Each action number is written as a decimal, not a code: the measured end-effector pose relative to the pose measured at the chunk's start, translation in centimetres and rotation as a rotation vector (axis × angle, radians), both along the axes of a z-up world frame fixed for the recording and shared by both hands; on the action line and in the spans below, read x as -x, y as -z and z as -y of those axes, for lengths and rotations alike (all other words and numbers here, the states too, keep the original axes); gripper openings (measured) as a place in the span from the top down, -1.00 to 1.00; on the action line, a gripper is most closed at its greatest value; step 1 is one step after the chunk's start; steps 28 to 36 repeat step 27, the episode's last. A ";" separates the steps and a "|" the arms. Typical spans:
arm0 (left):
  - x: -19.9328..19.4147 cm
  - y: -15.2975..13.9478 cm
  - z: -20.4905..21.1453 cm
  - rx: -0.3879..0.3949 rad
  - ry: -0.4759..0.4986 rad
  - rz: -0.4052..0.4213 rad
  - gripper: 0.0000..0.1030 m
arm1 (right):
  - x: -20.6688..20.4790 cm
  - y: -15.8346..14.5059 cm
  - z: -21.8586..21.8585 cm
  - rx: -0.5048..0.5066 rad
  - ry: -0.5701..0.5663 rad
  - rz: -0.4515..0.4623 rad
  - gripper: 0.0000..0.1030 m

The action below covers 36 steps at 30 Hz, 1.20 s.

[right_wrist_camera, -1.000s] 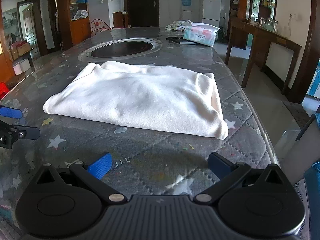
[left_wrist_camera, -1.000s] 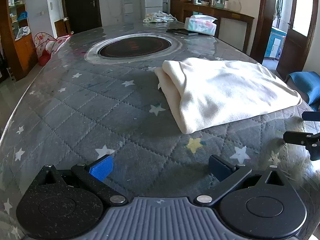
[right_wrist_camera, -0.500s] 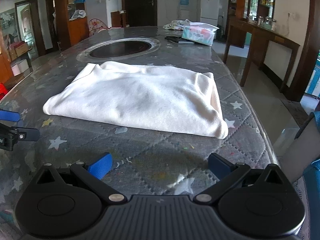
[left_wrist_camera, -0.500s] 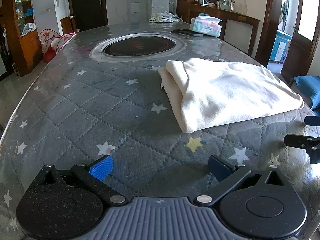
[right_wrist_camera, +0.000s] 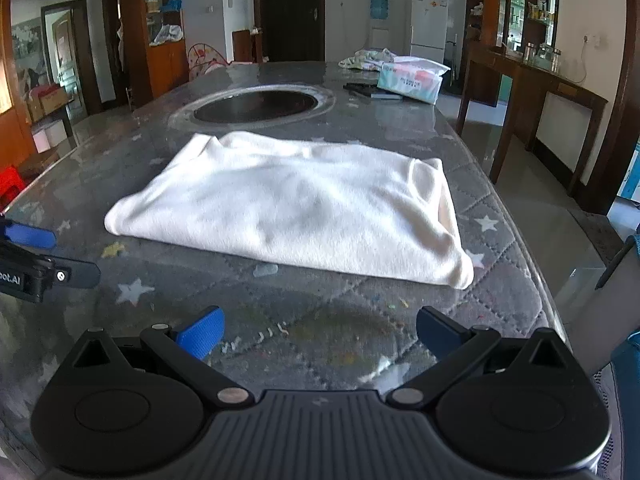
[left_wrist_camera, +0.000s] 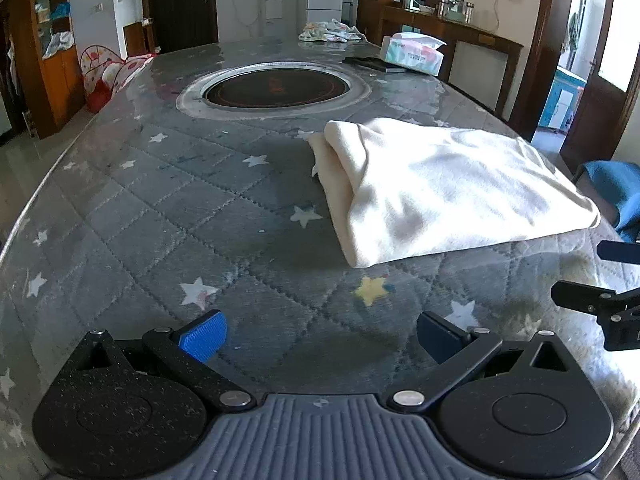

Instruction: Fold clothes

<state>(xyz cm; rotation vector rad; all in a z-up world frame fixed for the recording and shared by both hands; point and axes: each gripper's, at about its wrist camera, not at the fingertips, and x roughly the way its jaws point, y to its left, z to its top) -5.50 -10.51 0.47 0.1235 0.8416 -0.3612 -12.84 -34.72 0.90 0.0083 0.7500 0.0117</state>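
A cream garment (left_wrist_camera: 444, 188) lies folded flat on the grey star-quilted table; it also shows in the right wrist view (right_wrist_camera: 296, 204). My left gripper (left_wrist_camera: 320, 338) is open and empty, held back from the garment's near left corner. My right gripper (right_wrist_camera: 318, 332) is open and empty, held in front of the garment's near edge. Each gripper shows at the edge of the other's view: the right gripper (left_wrist_camera: 600, 276) at the far right, the left gripper (right_wrist_camera: 48, 256) at the far left.
A round dark inset (left_wrist_camera: 276, 88) sits in the table beyond the garment. A tissue pack (left_wrist_camera: 412, 54), a dark flat object (left_wrist_camera: 370, 63) and a bundle of cloth (left_wrist_camera: 330, 32) lie at the far end. A blue chair (left_wrist_camera: 616, 192) stands to the right.
Both grippers have drawn back slightly and tilted, so the garment sits a little farther off in both views. The garment has not moved. Both grippers stay open.
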 end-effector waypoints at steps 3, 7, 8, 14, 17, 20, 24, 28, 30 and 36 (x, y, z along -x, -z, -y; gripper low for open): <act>0.1 -0.1 0.4 -0.011 -0.015 0.006 -1.00 | 0.1 -0.4 -0.2 0.008 0.008 0.009 -1.00; 0.4 -0.4 0.9 -0.009 -0.022 0.017 -1.00 | 0.4 -0.6 -0.5 0.027 0.024 0.016 -1.00; 0.4 -0.5 0.9 -0.007 -0.023 0.020 -1.00 | 0.5 -0.7 -0.5 0.029 0.030 0.016 -1.00; 0.8 -1.1 1.3 0.003 -0.044 0.033 -1.00 | 0.7 -1.0 -0.5 0.029 0.059 0.016 -1.00; 1.1 -1.2 1.6 0.003 -0.051 0.036 -1.00 | 0.9 -1.1 -0.5 0.010 0.067 0.021 -1.00; 1.3 -1.3 1.9 0.004 -0.051 0.036 -1.00 | 1.0 -1.1 -0.6 0.007 0.072 0.025 -1.00; 1.4 -1.3 2.2 0.007 -0.051 0.036 -1.00 | 1.1 -1.1 -0.8 0.001 0.078 0.027 -1.00; 1.3 -1.4 2.4 0.014 -0.049 0.034 -1.00 | 1.0 -1.2 -0.9 -0.008 0.078 0.032 -1.00; 1.3 -1.4 2.4 0.014 -0.049 0.034 -1.00 | 1.0 -1.2 -0.9 -0.008 0.078 0.032 -1.00; 1.3 -1.4 2.4 0.014 -0.049 0.034 -1.00 | 1.0 -1.2 -0.9 -0.008 0.078 0.032 -1.00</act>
